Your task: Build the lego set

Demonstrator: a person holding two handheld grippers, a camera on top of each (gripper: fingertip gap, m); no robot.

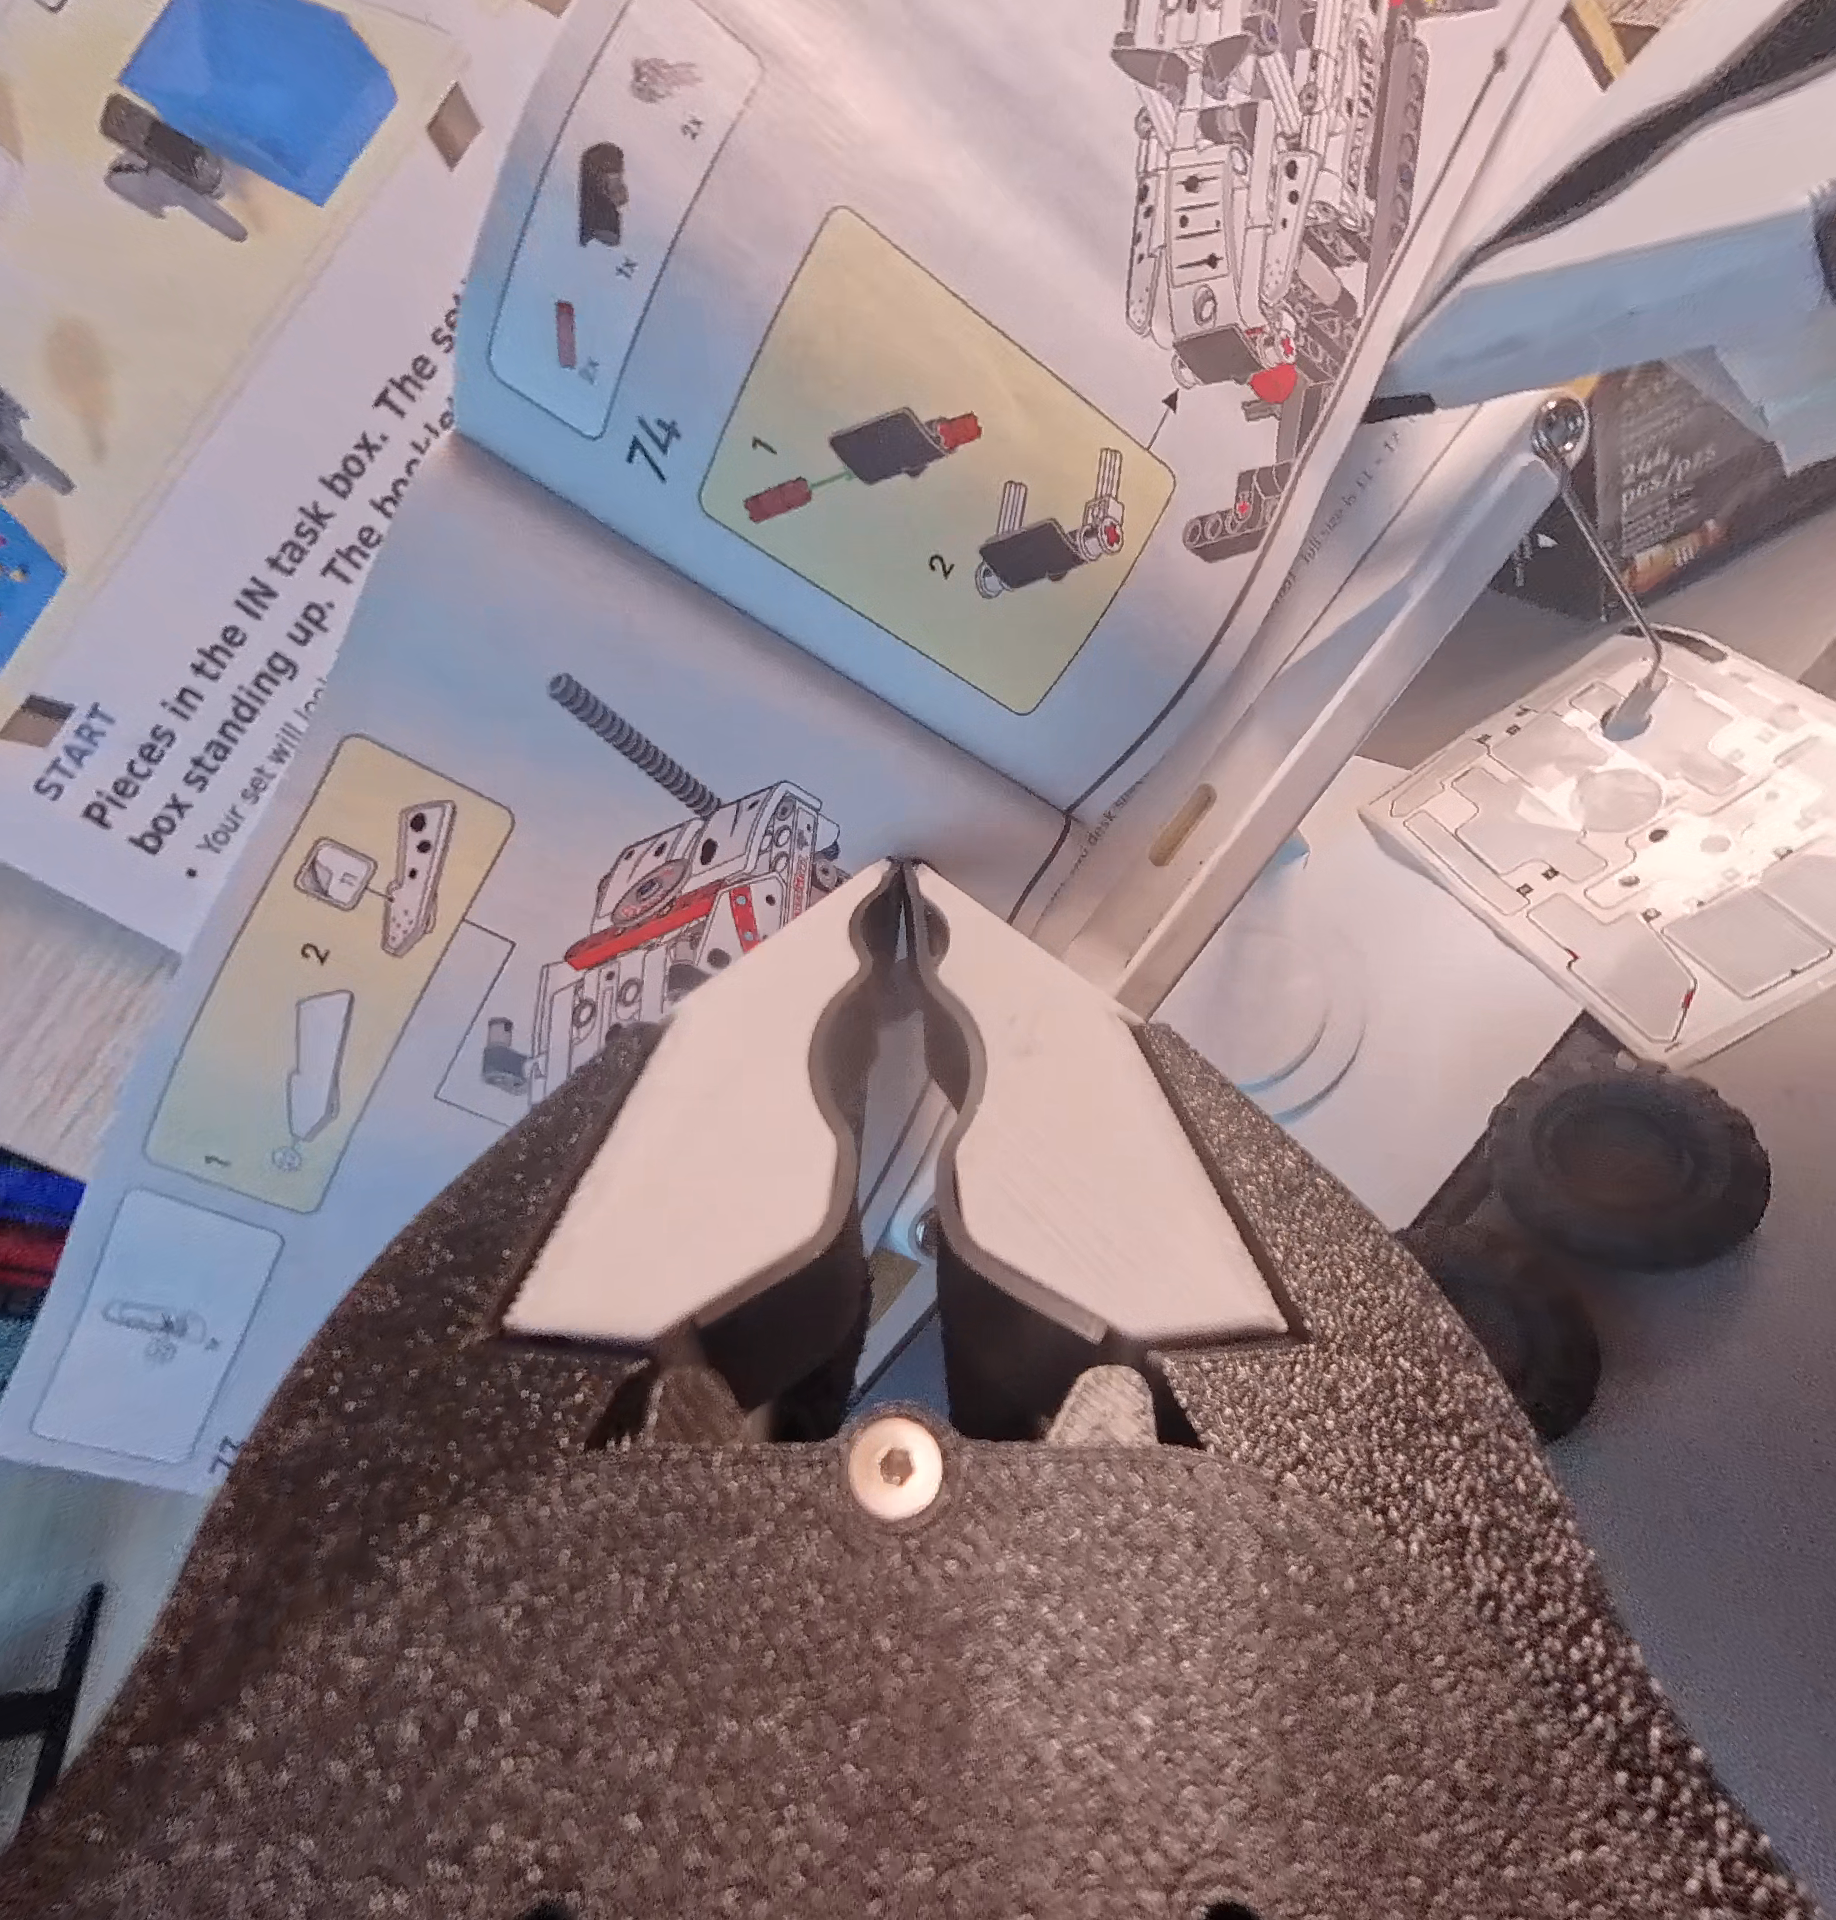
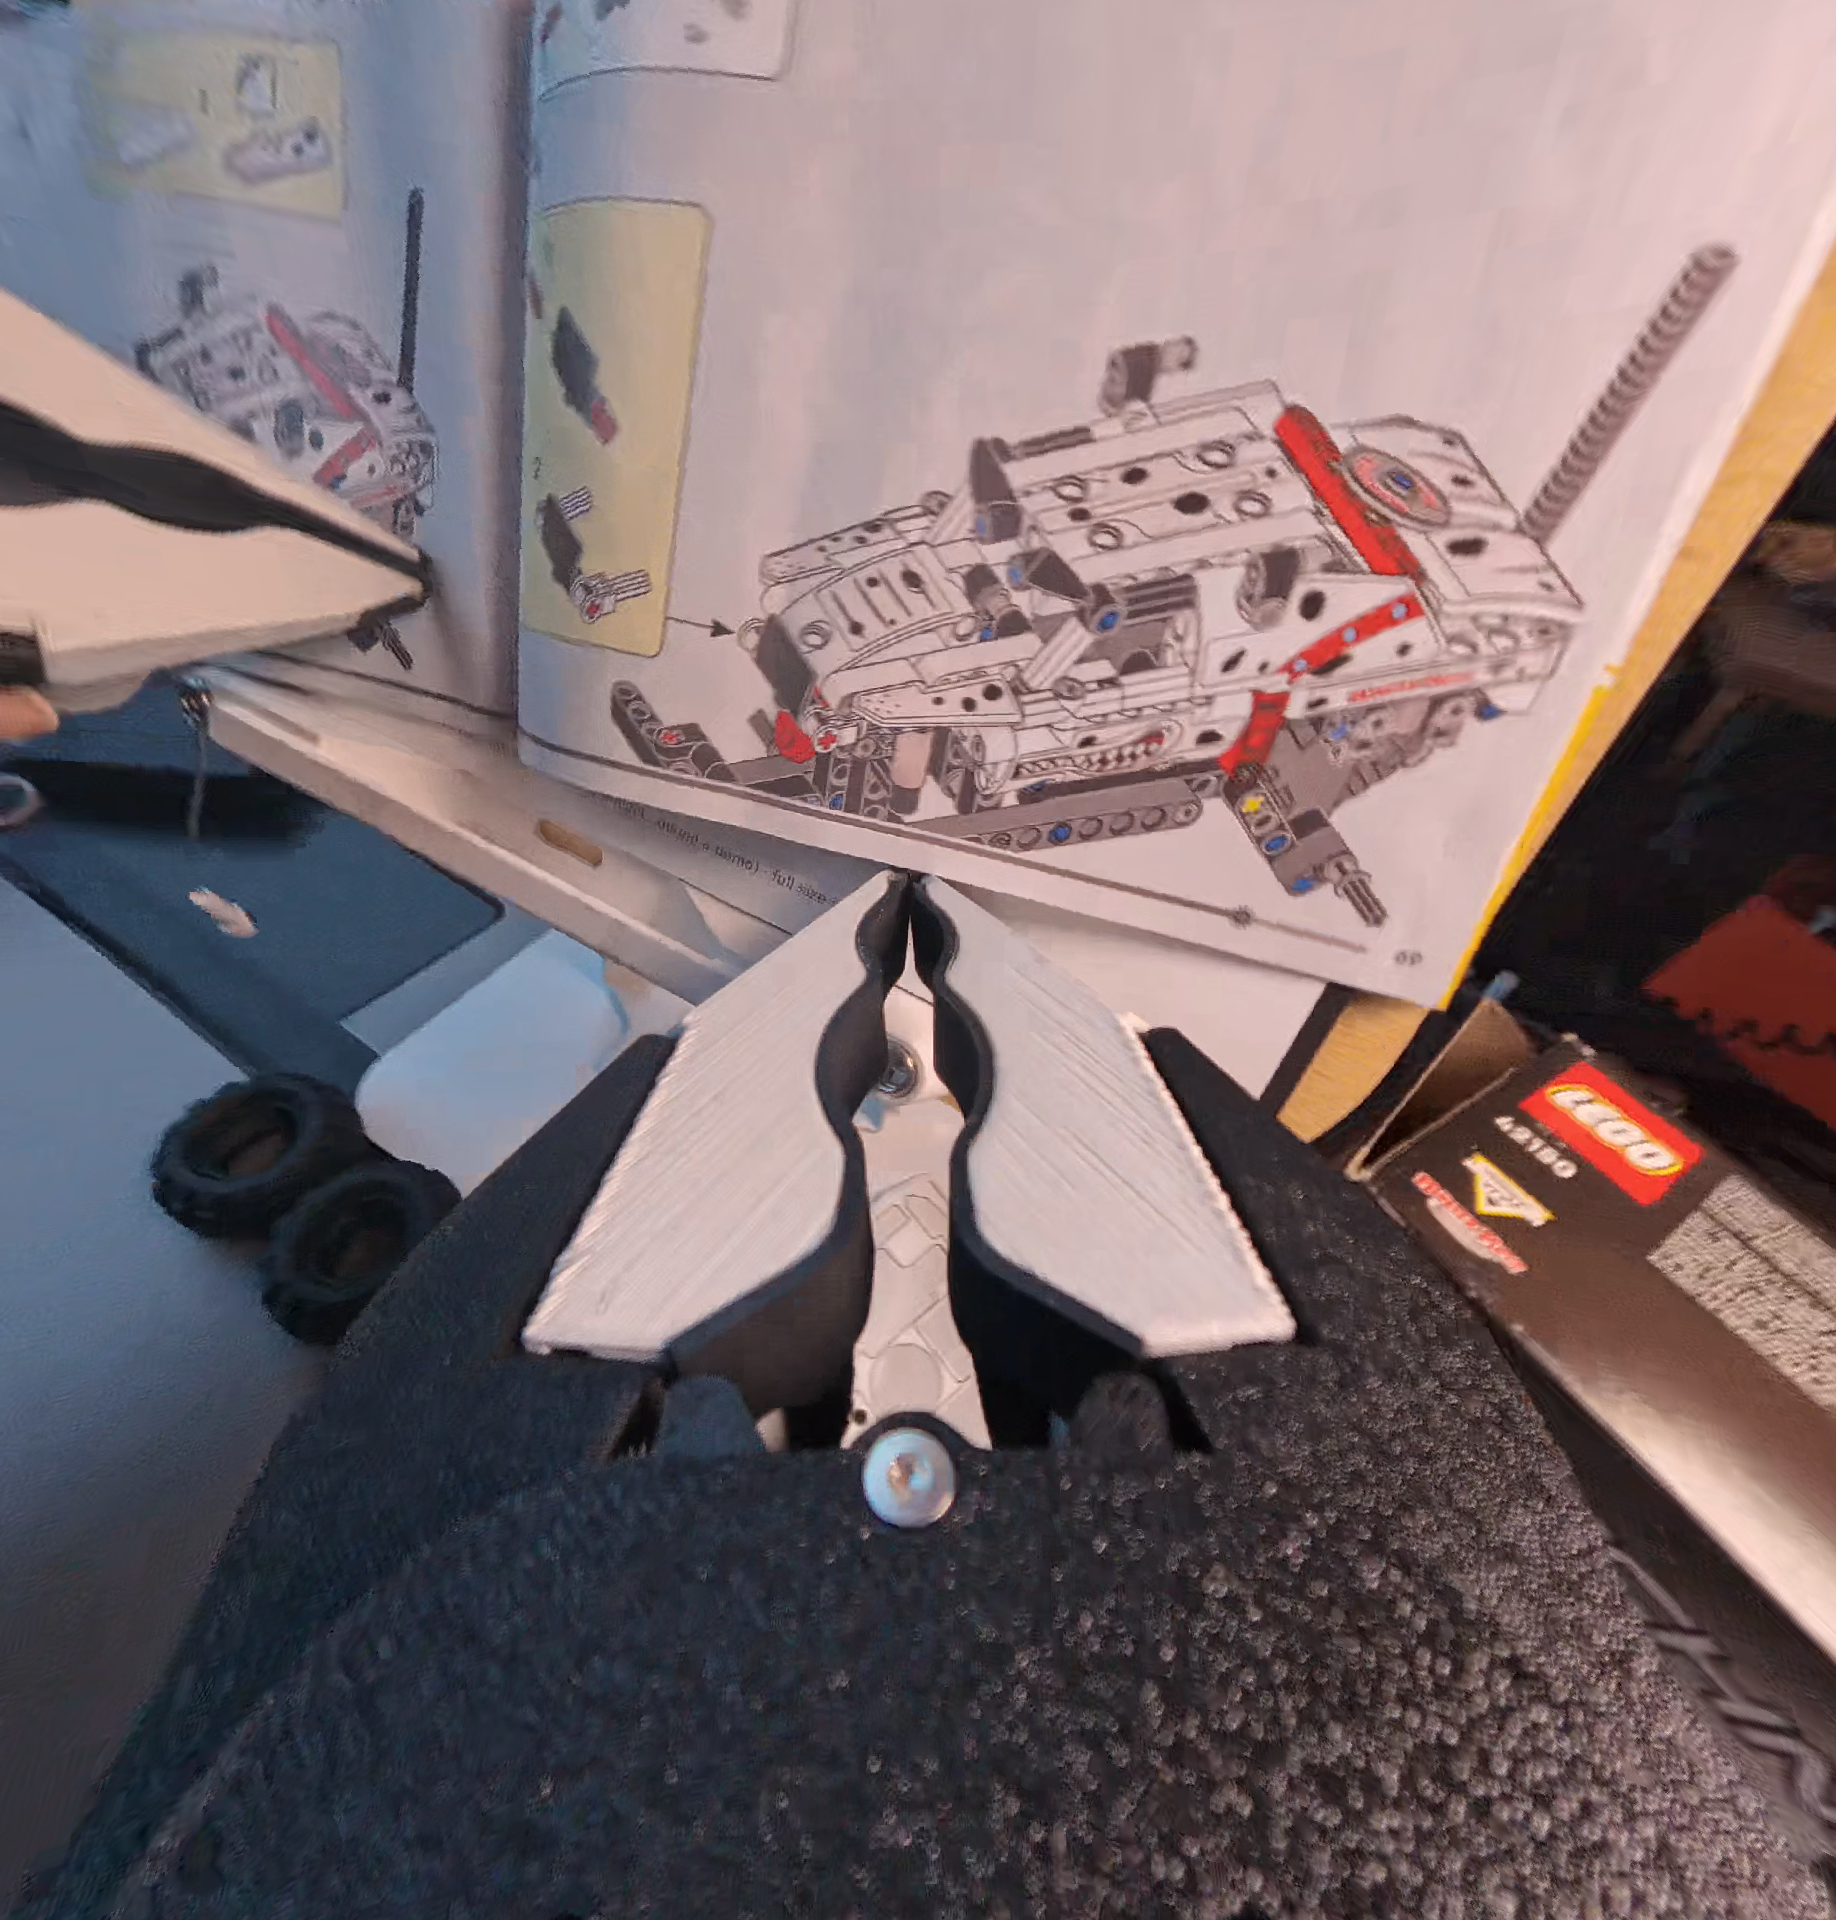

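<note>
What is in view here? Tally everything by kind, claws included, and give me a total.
Black tyres: 2
Instruction booklet: 1
Printed task sheet: 1
Sticker sheet: 1
Lego box: 1
Claws, left claw and right claw: 2
Total: 8

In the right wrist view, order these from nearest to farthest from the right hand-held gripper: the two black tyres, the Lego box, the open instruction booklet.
From the right hand-held gripper:
1. Instruction booklet, propped directly ahead, at the tips.
2. Lego box, low right.
3. Black tyres, low left.
Box and tyres are too close to call.
</note>
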